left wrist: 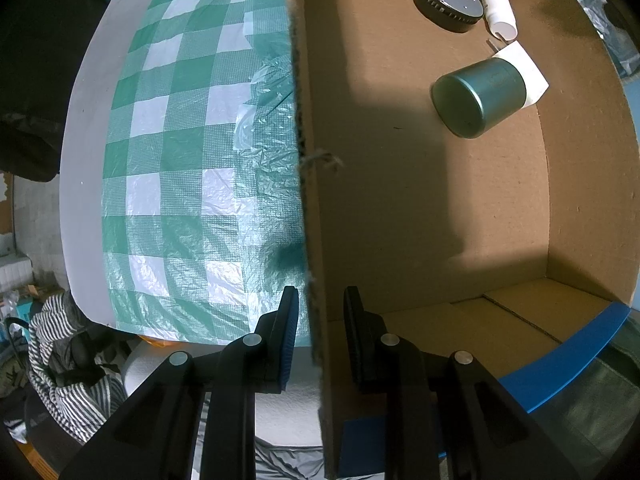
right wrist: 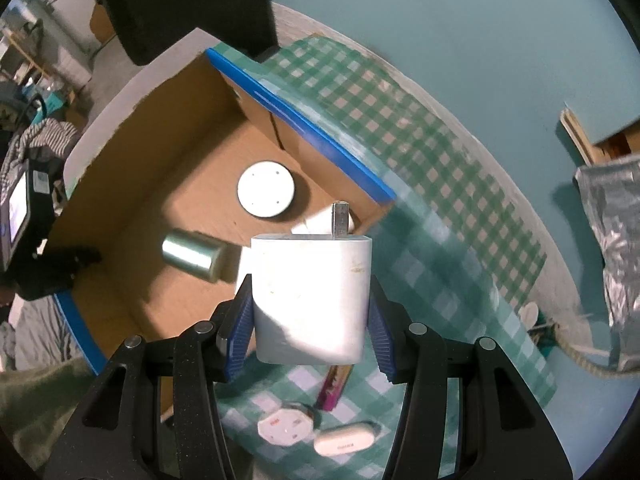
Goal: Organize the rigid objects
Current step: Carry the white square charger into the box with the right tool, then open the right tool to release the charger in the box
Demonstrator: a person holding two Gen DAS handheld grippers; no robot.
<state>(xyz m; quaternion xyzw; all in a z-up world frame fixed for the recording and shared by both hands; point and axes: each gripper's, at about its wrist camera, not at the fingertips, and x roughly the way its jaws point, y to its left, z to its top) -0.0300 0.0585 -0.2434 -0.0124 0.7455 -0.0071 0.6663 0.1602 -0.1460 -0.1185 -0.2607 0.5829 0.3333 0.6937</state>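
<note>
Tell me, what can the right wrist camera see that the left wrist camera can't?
Only the right wrist view shows the white charger block gripped in the right claw, plus a white plug, a white oval case and a pink item on the checkered cloth. Only the left wrist view shows the left claw straddling the box wall. Both show the cardboard box, the green tin lying on its side and the round puck inside.

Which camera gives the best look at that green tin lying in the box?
The left wrist view: the tin lies sharp and unobstructed on its side on the floor of the box, end face showing. In the right wrist view the tin is blurred and washed pale, left of the held charger.
</note>
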